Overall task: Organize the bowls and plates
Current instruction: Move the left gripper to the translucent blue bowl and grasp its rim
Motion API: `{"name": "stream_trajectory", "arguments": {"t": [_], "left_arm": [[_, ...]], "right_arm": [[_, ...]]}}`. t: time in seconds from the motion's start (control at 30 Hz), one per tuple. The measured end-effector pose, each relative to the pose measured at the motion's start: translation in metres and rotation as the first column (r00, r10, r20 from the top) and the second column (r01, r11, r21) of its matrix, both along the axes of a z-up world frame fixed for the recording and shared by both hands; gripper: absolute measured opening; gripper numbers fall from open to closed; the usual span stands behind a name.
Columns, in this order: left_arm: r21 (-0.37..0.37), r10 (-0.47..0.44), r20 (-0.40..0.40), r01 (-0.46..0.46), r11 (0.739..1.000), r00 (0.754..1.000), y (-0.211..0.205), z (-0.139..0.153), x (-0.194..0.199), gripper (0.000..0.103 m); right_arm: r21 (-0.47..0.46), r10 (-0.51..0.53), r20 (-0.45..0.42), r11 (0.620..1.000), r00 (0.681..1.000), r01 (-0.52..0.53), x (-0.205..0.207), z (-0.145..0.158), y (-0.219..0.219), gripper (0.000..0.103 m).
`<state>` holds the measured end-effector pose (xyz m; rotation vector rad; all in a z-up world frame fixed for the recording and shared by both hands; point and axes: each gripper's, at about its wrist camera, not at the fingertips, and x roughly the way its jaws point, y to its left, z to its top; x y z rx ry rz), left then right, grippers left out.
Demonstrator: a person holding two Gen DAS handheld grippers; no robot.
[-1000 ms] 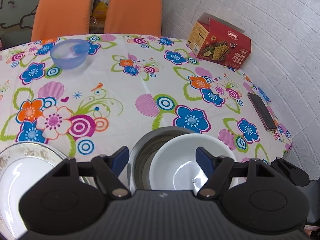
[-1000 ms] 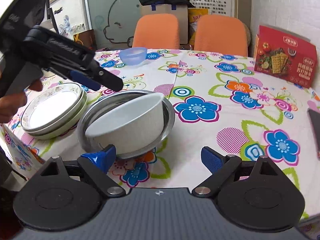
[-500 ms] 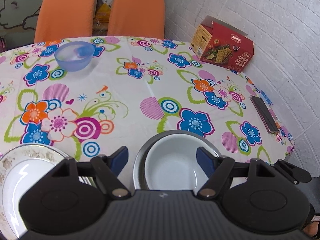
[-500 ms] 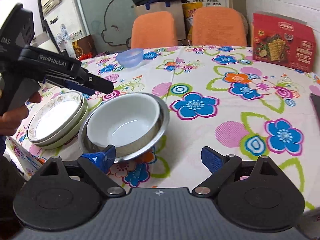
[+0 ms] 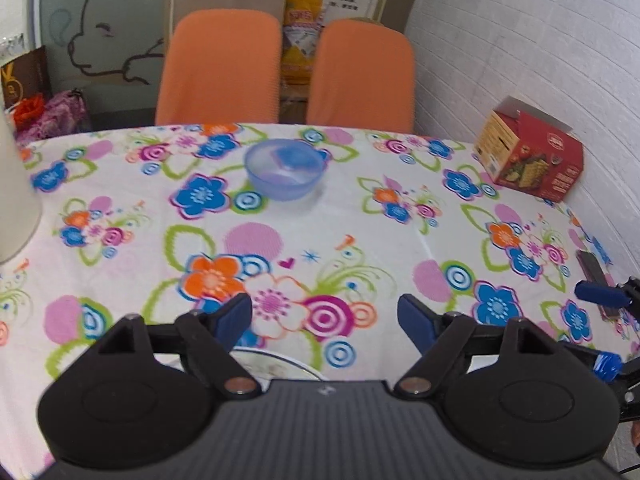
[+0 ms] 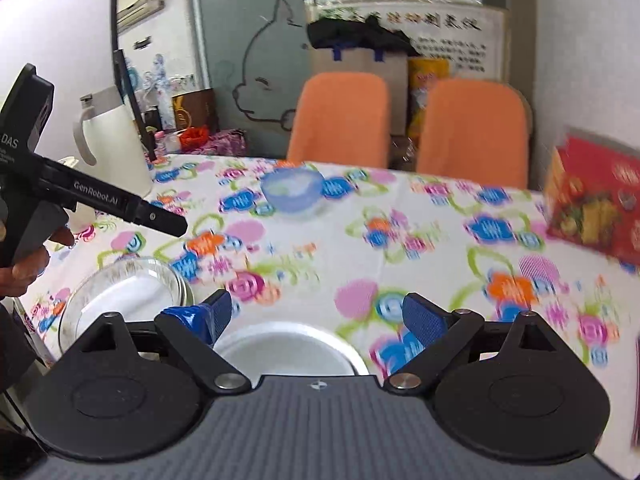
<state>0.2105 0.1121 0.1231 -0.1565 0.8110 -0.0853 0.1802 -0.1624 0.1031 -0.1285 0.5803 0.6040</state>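
Note:
A translucent blue bowl (image 5: 285, 169) (image 6: 294, 189) sits at the far side of the flowered table. My left gripper (image 5: 324, 320) is open and empty, well short of that bowl, with the rim of the stacked plates (image 5: 276, 365) just below its fingers. My right gripper (image 6: 318, 318) is also open and empty, directly above the white bowl (image 6: 286, 346), whose metal bowl shows only as a thin rim. The plate stack (image 6: 124, 292) lies left of it. The left gripper (image 6: 100, 200) shows at the left edge of the right wrist view, held by a hand.
A red cracker box (image 5: 530, 154) (image 6: 596, 200) stands at the right by the white wall. A phone (image 5: 596, 276) lies near the right table edge. A white kettle (image 6: 110, 140) stands at the far left. Two orange chairs (image 5: 218, 66) (image 5: 362, 74) stand behind the table.
Both grippers have tilted up and swung away from the nested bowls, which now sit low in the right view. The left view has turned left and now faces the blue bowl.

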Motion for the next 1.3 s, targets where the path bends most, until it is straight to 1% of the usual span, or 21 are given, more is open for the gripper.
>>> {"name": "stream_trajectory", "arguments": {"t": [0.07, 0.13, 0.17, 0.2, 0.3, 0.37, 0.47, 0.57, 0.63, 0.77, 0.93, 1.07, 1.1, 1.13, 1.2, 1.27, 1.3], "left_arm": [[0.026, 0.043, 0.019, -0.043, 0.999, 0.999, 0.02, 0.007, 0.01, 0.083], [0.045, 0.082, 0.04, -0.083, 0.995, 0.996, 0.038, 0.014, 0.026, 0.089], [0.049, 0.095, 0.05, -0.097, 0.994, 0.994, 0.045, 0.017, 0.035, 0.095], [0.051, 0.109, 0.064, -0.113, 0.992, 0.992, 0.053, 0.02, 0.046, 0.099], [0.06, 0.114, 0.086, -0.119, 0.991, 0.99, 0.064, 0.02, 0.089, 0.099], [0.062, 0.106, 0.076, -0.111, 0.992, 0.991, 0.065, 0.01, 0.119, 0.099], [0.068, 0.089, 0.025, -0.091, 0.994, 0.996, 0.062, -0.018, 0.163, 0.099], [0.067, 0.06, -0.037, -0.057, 0.996, 0.998, 0.056, -0.049, 0.197, 0.099], [0.058, 0.047, -0.058, -0.044, 0.997, 0.997, 0.053, -0.064, 0.214, 0.099], [0.063, 0.037, -0.075, -0.032, 0.998, 0.996, 0.05, -0.08, 0.24, 0.099], [0.033, 0.036, -0.085, -0.033, 0.999, 0.996, 0.055, -0.091, 0.257, 0.098], [0.006, 0.021, -0.112, -0.02, 1.0, 0.993, 0.055, -0.101, 0.262, 0.086], [0.022, 0.021, -0.099, -0.019, 1.0, 0.995, 0.054, -0.101, 0.262, 0.082], [0.037, 0.016, -0.093, -0.012, 0.999, 0.996, 0.052, -0.102, 0.263, 0.08], [0.054, 0.014, -0.086, -0.009, 0.999, 0.996, 0.05, -0.102, 0.263, 0.079], [0.074, 0.012, -0.078, -0.006, 0.997, 0.997, 0.047, -0.103, 0.262, 0.076], [0.087, 0.012, -0.076, -0.006, 0.996, 0.997, 0.046, -0.103, 0.262, 0.073]], "right_arm": [[-0.022, 0.031, 0.023, 0.999, 0.999, -0.031, 0.018, 0.009, 0.021, 0.08], [-0.054, 0.06, 0.037, 0.997, 0.998, -0.058, 0.042, 0.017, 0.048, 0.08], [-0.067, 0.074, 0.036, 0.995, 0.997, -0.072, 0.054, 0.019, 0.06, 0.08], [-0.084, 0.088, 0.036, 0.993, 0.996, -0.084, 0.069, 0.02, 0.074, 0.08], [-0.142, 0.104, 0.027, 0.985, 0.994, -0.099, 0.109, 0.013, 0.112, 0.08], [-0.179, 0.116, -0.005, 0.977, 0.993, -0.115, 0.135, -0.002, 0.132, 0.08], [-0.233, 0.122, -0.068, 0.963, 0.99, -0.135, 0.166, -0.031, 0.154, 0.08], [-0.279, 0.127, -0.105, 0.948, 0.986, -0.151, 0.182, -0.058, 0.166, 0.08], [-0.29, 0.135, -0.121, 0.943, 0.983, -0.165, 0.189, -0.07, 0.172, 0.08], [-0.292, 0.137, -0.116, 0.942, 0.984, -0.166, 0.204, -0.082, 0.18, 0.08], [-0.244, 0.153, -0.096, 0.954, 0.984, -0.172, 0.214, -0.093, 0.186, 0.08], [-0.144, 0.176, -0.085, 0.972, 0.981, -0.187, 0.212, -0.099, 0.183, 0.081], [-0.113, 0.173, -0.081, 0.977, 0.982, -0.181, 0.212, -0.101, 0.18, 0.083], [-0.109, 0.172, -0.059, 0.978, 0.983, -0.178, 0.209, -0.102, 0.18, 0.083], [-0.102, 0.166, -0.046, 0.98, 0.985, -0.17, 0.207, -0.103, 0.182, 0.084], [-0.106, 0.159, -0.053, 0.981, 0.986, -0.164, 0.207, -0.1, 0.185, 0.085], [-0.109, 0.164, -0.057, 0.979, 0.985, -0.169, 0.208, -0.099, 0.187, 0.085]]}}
